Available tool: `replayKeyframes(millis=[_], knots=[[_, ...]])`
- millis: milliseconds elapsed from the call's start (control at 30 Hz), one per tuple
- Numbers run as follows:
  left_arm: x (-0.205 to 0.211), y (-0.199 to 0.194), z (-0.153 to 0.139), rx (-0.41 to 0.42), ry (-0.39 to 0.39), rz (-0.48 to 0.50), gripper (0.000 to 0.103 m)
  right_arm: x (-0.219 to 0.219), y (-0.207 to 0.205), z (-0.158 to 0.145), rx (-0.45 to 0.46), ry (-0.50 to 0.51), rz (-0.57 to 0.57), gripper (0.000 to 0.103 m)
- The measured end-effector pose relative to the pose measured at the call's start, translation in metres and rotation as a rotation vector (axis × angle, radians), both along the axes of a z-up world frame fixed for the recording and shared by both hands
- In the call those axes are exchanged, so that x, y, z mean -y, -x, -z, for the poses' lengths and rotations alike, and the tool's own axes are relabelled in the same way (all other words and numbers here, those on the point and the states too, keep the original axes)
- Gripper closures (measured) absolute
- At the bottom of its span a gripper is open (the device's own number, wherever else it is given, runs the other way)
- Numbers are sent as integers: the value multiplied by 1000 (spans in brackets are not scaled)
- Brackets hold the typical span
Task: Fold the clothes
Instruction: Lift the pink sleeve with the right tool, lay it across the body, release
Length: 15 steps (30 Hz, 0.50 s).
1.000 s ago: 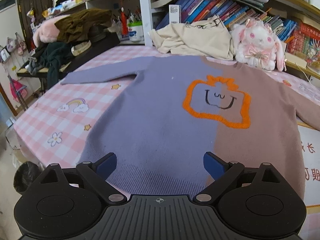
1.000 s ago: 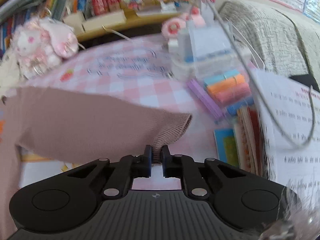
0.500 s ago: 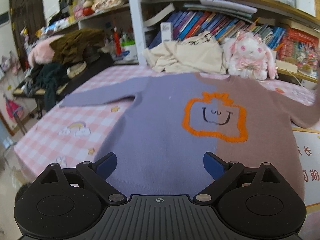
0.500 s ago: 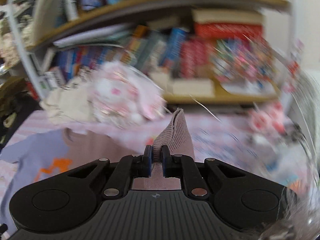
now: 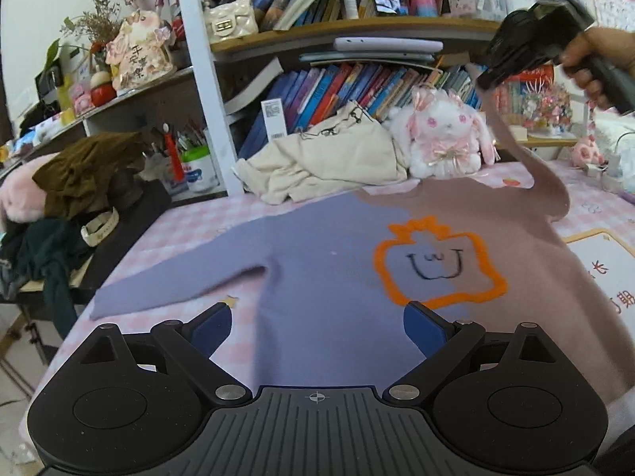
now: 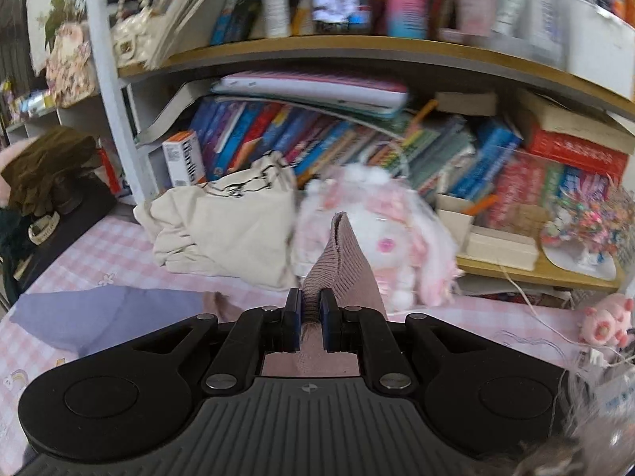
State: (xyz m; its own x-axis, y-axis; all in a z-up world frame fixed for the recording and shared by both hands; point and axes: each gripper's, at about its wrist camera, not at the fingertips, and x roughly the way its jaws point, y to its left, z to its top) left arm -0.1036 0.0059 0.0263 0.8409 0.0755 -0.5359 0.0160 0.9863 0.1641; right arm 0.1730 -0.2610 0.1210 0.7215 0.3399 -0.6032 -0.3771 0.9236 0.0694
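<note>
Sweater [image 5: 317, 277]: two-tone knit, lavender on one half and mauve-brown on the other, with an orange-framed smiling face [image 5: 438, 263] stitched on the chest. It was laid flat, front up, on the tabletop [image 5: 174, 230], which was covered by a pink checked cloth. The lavender sleeve [image 5: 178, 281] was spread out sideways on the cloth. The mauve sleeve [image 5: 528, 166] was lifted clear of the tabletop and drawn up over the body of the garment.

Right tongs [image 6: 309, 319]: clenched on the ribbed cuff [image 6: 341, 254] of the mauve sleeve, the cuff standing up between the blue pads [image 6: 293, 317]. In the left wrist view the right tongs [image 5: 486, 79] were seen raised in front of the bookshelf [image 5: 357, 27], held by a hand [image 5: 595, 59].

Left tongs [image 5: 317, 327]: released, the blue pads [image 5: 212, 327] set wide apart, held above the lower part of the sweater; nothing was gripped.

Other items recorded: a cream garment [image 5: 321, 158] heaped at the far edge of the tabletop; a white and pink plush rabbit [image 5: 444, 135] just beside it; rows of books [image 5: 337, 91] on the bookshelf behind; a pile of dark clothes [image 5: 71, 198] on a side stand; a white printed sheet [image 5: 607, 269] beside the mauve half. The right wrist view was partly blurred.
</note>
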Motion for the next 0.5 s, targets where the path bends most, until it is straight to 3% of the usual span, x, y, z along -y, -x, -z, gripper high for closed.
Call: replayKeyframes(millis=[233, 500], knots=[[-70, -7, 3, -21, 37, 24, 7, -91, 4, 15, 4, 21, 14, 93], [-114, -9, 5, -39, 36, 56, 7, -161, 5, 48, -50, 23, 23, 93]])
